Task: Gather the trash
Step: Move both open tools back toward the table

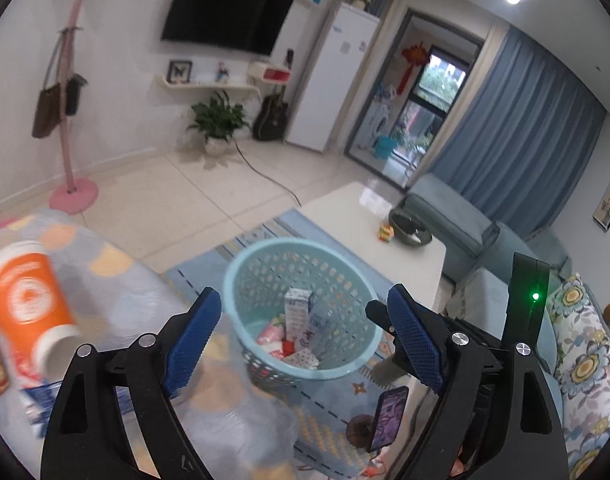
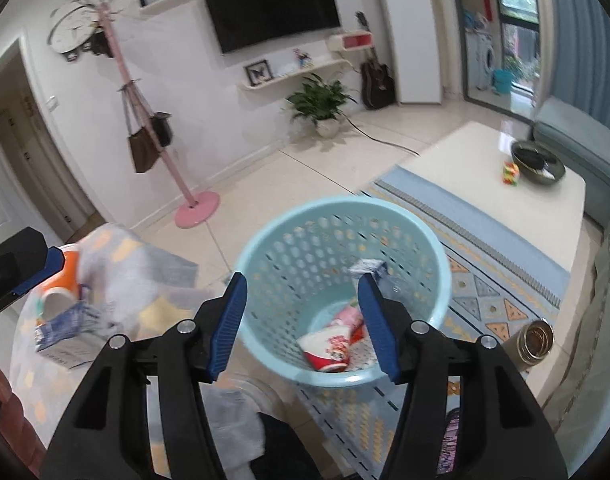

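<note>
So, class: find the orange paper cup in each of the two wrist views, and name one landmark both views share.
Left wrist view: the orange paper cup lies on its side at the far left, on the patterned cloth.
Right wrist view: the cup is at the left edge, partly hidden by the cloth and by the left tool.
Shared landmark: the light blue basket, near the centre of both.

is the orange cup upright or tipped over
Tipped over. The orange cup lies on its side on the patterned blanket, its open white rim facing sideways; the right wrist view shows its mouth too.
</note>
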Available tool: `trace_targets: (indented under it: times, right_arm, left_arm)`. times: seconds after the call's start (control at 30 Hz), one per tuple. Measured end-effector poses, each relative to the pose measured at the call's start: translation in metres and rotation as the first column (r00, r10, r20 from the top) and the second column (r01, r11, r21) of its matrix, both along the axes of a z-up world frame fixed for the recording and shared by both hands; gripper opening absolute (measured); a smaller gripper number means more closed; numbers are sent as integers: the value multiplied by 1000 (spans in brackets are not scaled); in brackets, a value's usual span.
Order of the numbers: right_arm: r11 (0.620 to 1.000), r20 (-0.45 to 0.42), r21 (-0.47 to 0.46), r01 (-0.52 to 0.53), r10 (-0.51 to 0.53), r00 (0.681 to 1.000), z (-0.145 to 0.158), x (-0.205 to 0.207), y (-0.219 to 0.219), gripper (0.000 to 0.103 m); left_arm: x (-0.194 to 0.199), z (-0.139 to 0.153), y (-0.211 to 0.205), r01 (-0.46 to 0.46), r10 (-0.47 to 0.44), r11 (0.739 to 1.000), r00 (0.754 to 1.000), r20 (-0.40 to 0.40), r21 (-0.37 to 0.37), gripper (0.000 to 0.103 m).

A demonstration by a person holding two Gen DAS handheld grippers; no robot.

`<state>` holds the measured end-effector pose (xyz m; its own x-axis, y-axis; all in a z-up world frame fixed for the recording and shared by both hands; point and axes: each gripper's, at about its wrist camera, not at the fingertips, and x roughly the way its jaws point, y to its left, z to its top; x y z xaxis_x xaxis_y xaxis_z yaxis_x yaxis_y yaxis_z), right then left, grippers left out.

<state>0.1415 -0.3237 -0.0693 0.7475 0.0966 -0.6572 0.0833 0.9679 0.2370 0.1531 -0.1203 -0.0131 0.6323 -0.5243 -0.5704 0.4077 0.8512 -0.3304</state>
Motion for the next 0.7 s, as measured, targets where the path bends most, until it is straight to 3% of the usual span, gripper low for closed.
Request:
trace_targets:
  times: [0.4,0.7]
  right_arm:
    - [984,62,-9,-178,179,982,34,-11,85,63]
    - [947,90,-53,-316,319,943,52,-12,153,65]
  left_arm:
    - [-44,27,101,-176,178,983,983,52,-42,83]
    - [-56,23,187,-345,347,938,937,44,-36,83]
